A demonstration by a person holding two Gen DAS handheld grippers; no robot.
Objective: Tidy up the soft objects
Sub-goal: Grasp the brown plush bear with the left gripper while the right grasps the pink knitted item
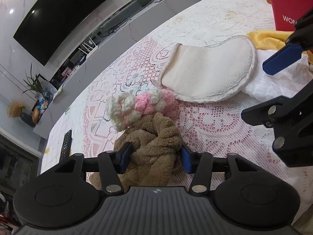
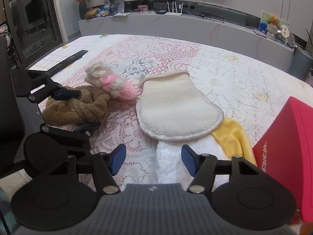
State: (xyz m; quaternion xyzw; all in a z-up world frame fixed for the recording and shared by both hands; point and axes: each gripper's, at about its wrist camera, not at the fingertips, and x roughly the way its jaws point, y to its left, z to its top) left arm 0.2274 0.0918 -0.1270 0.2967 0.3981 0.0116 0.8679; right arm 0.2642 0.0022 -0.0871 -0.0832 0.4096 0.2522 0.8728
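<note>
Brown plush (image 1: 150,143) between left gripper (image 1: 155,157) fingers, both touching it

You can read only one piece of lettering here, and it sits on the red box (image 2: 281,148). In your right wrist view, at the lower right of the frame, white capitals run sideways down its face and read "WONDE" before the rest is cut off. In your left wrist view the same red box (image 1: 287,5) fills the upper right corner, and there you see only "WON" before a dark part covers it. Labels on the far shelf are too small for you to read.
</note>
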